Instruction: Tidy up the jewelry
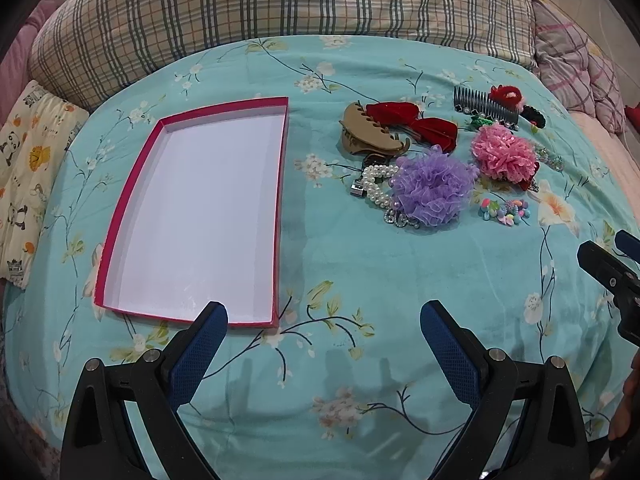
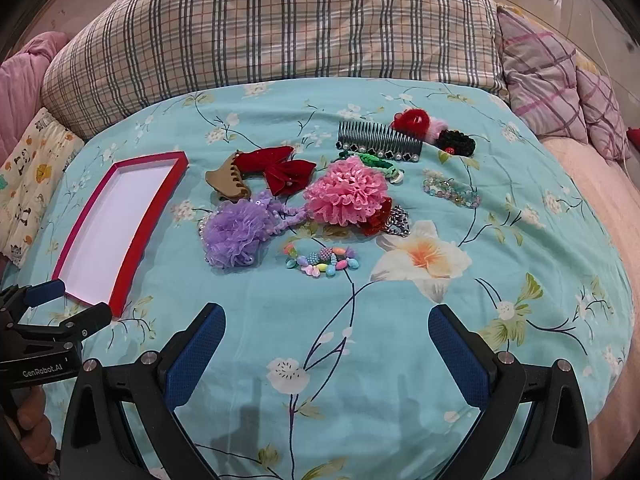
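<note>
A shallow red-rimmed box [image 1: 280, 200] with a white floor lies empty on the teal floral bedspread; it also shows in the right wrist view [image 2: 136, 236]. Right of it lies a pile of accessories: tan claw clip [image 1: 370, 136], red bow [image 1: 416, 122], pearl bracelet [image 1: 376, 188], purple scrunchie [image 1: 432, 186], pink scrunchie [image 1: 502, 152], pastel bead bracelet [image 2: 322, 262], grey comb [image 2: 380, 142], clear bead bracelet [image 2: 450, 192]. My left gripper [image 1: 324, 314] is open and empty near the box's front right corner. My right gripper [image 2: 326, 318] is open and empty in front of the pile.
A plaid pillow [image 2: 280, 28] lies across the back. A panda-print cushion [image 1: 28, 176] sits at the left, a pink checked quilt [image 2: 560, 80] at the right. Bare bedspread [image 1: 380, 280] lies between the grippers and the pile.
</note>
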`<state>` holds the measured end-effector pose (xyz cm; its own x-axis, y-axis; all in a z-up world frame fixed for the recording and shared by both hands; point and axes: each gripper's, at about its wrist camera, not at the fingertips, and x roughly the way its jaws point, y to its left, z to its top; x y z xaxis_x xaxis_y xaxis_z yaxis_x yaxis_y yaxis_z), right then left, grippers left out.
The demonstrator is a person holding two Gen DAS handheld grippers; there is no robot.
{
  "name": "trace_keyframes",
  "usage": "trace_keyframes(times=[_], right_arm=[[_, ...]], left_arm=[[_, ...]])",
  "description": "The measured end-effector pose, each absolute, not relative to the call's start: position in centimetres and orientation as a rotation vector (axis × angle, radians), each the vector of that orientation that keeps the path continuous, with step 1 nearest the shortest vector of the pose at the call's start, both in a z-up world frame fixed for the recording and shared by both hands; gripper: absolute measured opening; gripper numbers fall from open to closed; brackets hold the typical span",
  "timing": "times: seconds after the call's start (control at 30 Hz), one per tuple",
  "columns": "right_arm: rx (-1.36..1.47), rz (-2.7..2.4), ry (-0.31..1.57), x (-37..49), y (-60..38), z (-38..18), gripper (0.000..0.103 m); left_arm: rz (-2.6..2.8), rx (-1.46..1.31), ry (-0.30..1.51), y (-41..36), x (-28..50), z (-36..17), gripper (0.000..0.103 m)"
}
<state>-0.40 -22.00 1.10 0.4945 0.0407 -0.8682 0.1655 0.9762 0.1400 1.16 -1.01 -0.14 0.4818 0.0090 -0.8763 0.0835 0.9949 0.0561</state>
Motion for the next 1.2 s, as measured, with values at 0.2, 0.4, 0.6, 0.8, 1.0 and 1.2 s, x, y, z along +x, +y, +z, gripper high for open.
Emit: trace_keyframes(times=[0.2, 0.4, 0.6, 0.8, 1.0, 1.2], right_arm=[[0.215, -0.073, 1.057, -0.3, -22.1, 1.0, 0.102], [0.214, -0.073, 1.059, -0.2, -22.0, 0.9, 0.102], [0.221, -0.073, 1.061, -0.1, -22.2, 0.7, 0.102], [0.248, -0.06, 1.062, 0.1, -22.5, 0.3, 0.102], [0.287, -0.043, 1.07, 1.1, -23.3, -0.5, 0.102], [0.336, -0.051, 1.043, 2.9, -25.0, -0.9, 0.098]], left_arm=[[-0.028, 0.128, 1.091, -1.0, 1.4, -0.5, 0.098], [-0.039, 0.112, 1.079, -1.0, 1.4, -0.5, 0.098], [-0.042, 0.116, 1.071, -1.2, 1.7, -0.6, 0.098], [-0.059, 0.103, 1.11, -1.3, 2.8, -1.3, 0.098], [-0.119, 0.067, 1.107, -1.8, 4.7, -1.3, 0.097], [-0.195, 0.047, 1.086, -2.9, 7.1, -1.8, 0.095]])
